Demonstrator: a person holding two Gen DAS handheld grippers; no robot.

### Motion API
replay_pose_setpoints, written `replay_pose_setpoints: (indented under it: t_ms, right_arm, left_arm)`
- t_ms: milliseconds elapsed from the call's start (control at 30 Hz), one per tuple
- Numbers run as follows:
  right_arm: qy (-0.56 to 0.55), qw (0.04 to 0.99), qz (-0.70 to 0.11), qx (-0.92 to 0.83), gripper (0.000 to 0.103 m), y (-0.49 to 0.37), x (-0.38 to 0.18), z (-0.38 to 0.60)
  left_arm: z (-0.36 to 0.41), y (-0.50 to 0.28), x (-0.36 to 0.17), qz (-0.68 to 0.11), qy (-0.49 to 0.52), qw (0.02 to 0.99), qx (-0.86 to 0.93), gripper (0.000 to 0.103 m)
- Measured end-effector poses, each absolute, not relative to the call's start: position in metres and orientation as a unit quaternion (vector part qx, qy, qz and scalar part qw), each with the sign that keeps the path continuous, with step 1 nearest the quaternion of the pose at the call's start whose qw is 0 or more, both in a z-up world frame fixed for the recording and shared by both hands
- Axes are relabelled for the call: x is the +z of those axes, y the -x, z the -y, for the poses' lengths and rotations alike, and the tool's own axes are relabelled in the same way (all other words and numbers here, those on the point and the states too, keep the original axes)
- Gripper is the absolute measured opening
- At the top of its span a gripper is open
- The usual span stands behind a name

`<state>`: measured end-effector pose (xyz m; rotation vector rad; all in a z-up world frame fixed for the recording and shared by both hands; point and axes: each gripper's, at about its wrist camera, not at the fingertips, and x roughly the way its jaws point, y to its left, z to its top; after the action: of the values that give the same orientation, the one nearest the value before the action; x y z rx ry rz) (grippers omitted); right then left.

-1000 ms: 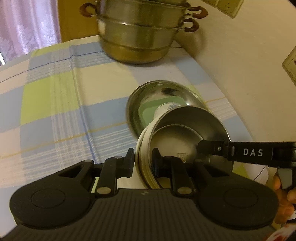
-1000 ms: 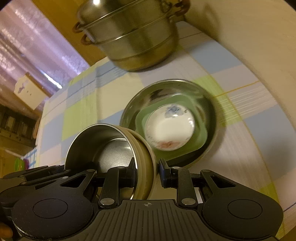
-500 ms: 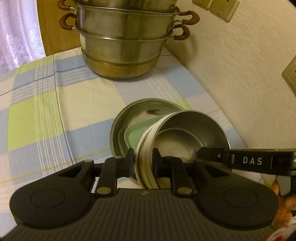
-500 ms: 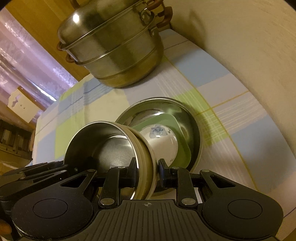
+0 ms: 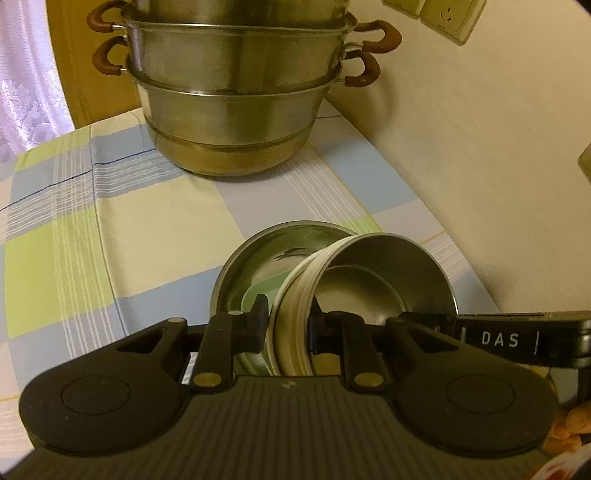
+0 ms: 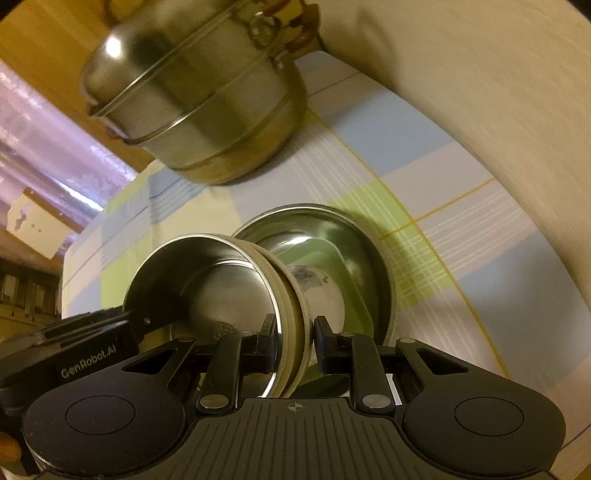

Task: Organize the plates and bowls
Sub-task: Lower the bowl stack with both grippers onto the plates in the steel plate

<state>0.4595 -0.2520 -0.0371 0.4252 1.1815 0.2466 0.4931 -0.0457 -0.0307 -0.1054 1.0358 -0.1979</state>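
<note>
A steel bowl [image 5: 369,280] with a cream outer wall hangs tilted between both grippers. My left gripper [image 5: 290,321] is shut on its left rim. My right gripper [image 6: 293,332] pinches the opposite rim of the bowl [image 6: 221,288], its jaws closing with the rim between the pads. Just under and beyond the bowl lies a large steel dish [image 6: 332,218] holding a green square plate [image 6: 351,280] and a small white bowl [image 6: 317,295] with a blue pattern. In the left wrist view the dish [image 5: 251,258] and a strip of the green plate [image 5: 255,295] show; the white bowl is hidden.
A stacked steel steamer pot [image 5: 236,103] with brown handles stands at the back of the checked tablecloth [image 5: 147,240]. A cream wall [image 5: 480,147] with sockets [image 5: 454,14] runs along the right. A curtain [image 5: 22,92] hangs at far left. A hand [image 5: 569,424] shows at lower right.
Both grippers have carried the bowl forward toward the steamer pot, so it now hangs over the steel dish and covers more of the plate and white bowl. The right jaws have narrowed slightly.
</note>
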Motion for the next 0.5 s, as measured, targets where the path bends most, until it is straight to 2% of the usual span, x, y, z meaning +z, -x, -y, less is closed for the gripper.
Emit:
replay_pose_setpoints:
  t_ms: [500]
  right_arm:
    - [-0.207, 0.783, -0.58, 0.091, 0.019, -0.489, -0.064, 0.265]
  left_arm:
    - [0.058, -0.52, -0.058, -0.523, 0.05, 0.845, -0.095, 0.018]
